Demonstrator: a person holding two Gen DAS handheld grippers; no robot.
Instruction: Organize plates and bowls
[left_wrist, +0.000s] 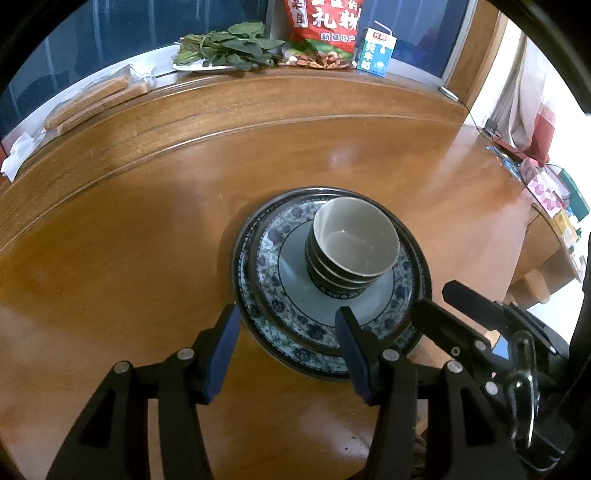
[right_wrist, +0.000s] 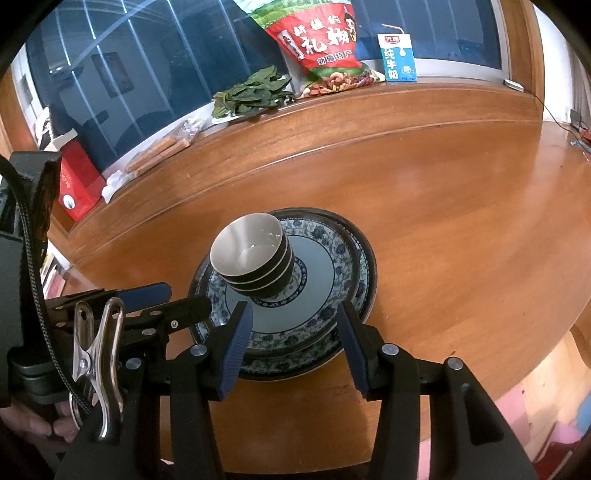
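Observation:
A stack of blue-patterned plates (left_wrist: 291, 325) sits on the round wooden table (left_wrist: 147, 240). A nest of three dark bowls with pale insides (left_wrist: 351, 251) stands on the top plate. My left gripper (left_wrist: 288, 325) is open and empty, its fingers just short of the plates' near rim. In the right wrist view the same plates (right_wrist: 332, 266) and bowls (right_wrist: 251, 254) lie ahead. My right gripper (right_wrist: 295, 325) is open and empty over the plates' near edge. The left gripper (right_wrist: 166, 299) shows at the left there, and the right gripper (left_wrist: 443, 306) at the right in the left wrist view.
Along the far windowsill stand a plate of green leaves (left_wrist: 229, 48), a red snack bag (left_wrist: 321, 29), a milk carton (left_wrist: 376, 51) and wrapped biscuits (left_wrist: 92, 99). A red box (right_wrist: 77, 184) sits at the left. The table's edge drops off at the right (left_wrist: 532, 236).

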